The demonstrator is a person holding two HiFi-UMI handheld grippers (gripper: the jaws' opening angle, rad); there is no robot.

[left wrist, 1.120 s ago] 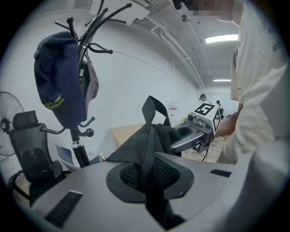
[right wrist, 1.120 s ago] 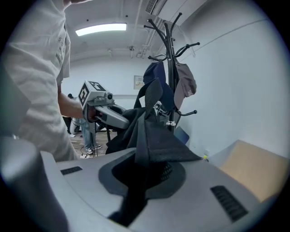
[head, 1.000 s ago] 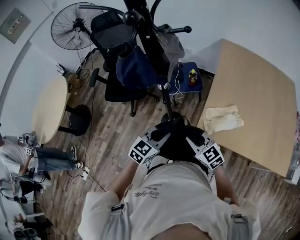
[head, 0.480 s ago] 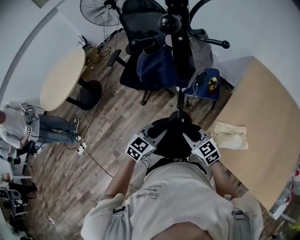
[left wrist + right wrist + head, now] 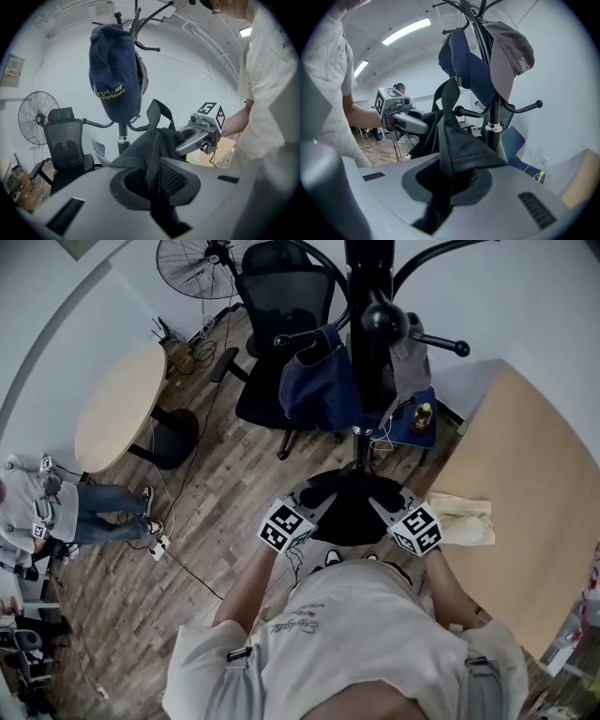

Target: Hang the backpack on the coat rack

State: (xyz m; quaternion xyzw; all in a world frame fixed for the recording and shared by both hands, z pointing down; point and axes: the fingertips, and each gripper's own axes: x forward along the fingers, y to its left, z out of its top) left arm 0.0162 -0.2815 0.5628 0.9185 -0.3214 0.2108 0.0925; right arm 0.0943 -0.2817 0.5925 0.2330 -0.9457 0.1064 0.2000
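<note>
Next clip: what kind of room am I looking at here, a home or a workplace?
Most likely a workplace, an office or lab room. A black mesh office chair and a pedestal fan stand by the wall, beside a coat rack and a light wood table.

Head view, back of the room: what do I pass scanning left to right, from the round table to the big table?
round table → fan → chair → coat rack → blue stool → rectangular table
</note>
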